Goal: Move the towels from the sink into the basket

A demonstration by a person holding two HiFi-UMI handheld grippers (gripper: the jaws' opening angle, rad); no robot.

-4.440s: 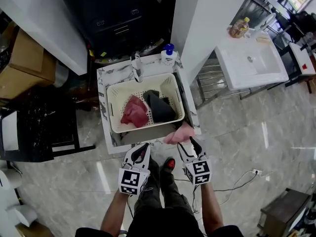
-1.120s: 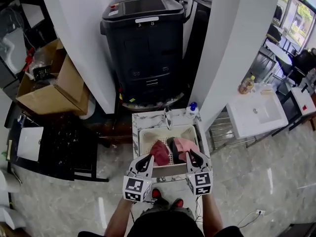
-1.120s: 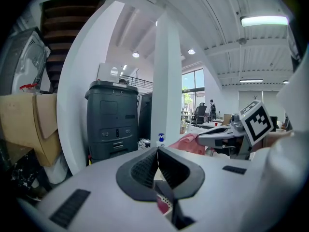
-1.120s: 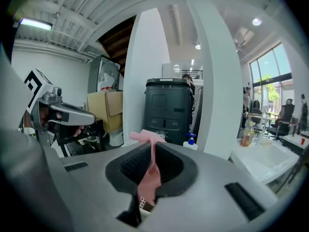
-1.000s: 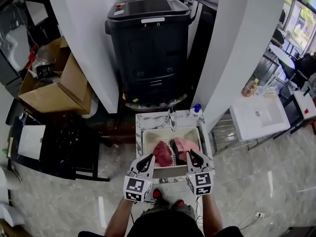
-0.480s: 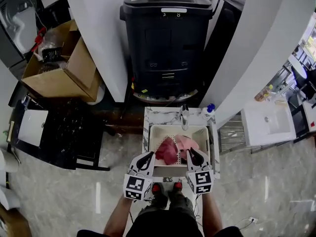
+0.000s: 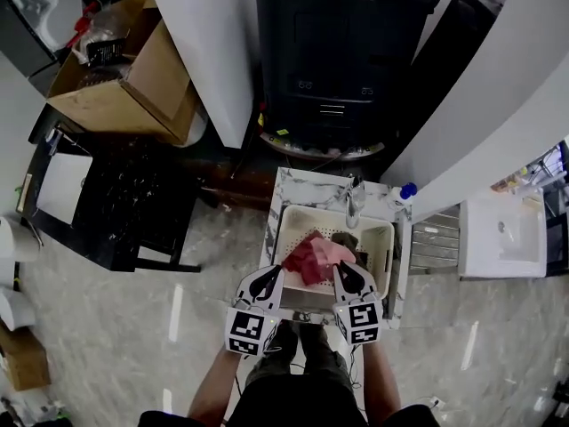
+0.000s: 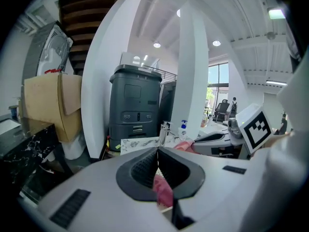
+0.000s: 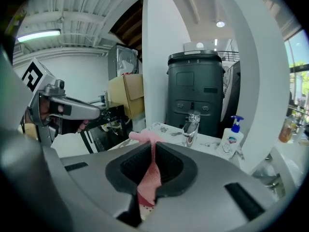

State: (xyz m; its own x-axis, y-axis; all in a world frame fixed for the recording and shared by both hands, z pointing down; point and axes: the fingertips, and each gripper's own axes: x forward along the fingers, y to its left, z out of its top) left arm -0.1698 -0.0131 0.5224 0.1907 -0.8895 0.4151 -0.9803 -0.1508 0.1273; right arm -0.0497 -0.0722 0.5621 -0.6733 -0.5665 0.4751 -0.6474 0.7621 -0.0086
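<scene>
A cream basket [image 7: 380,238] sits in the marble sink [image 7: 289,185], below the faucet [image 7: 353,205]. In it lie a dark red towel [image 7: 305,258] and a dark grey one [image 7: 352,242]. My right gripper [image 7: 341,269] is shut on a pink towel [image 7: 335,253] over the basket's near side. In the right gripper view this pink towel [image 9: 146,175] runs up between the pads and pokes out above the tips. My left gripper [image 7: 276,271] hovers at the basket's near left corner, shut. Red cloth [image 8: 163,190] shows through the gap behind its tips, and none shows at the tips.
A soap bottle [image 7: 404,191] stands on the sink's far right corner. Behind the sink is a big black bin [image 7: 356,52] between white pillars. A cardboard box [image 7: 133,69] and a black rack [image 7: 124,212] are on the left, a white washbasin [image 7: 502,234] on the right.
The pink towel, earlier at the sink's front edge, now hangs over the basket in the right gripper. Both grippers have sunk toward the basket, and the head view has tilted further down.
</scene>
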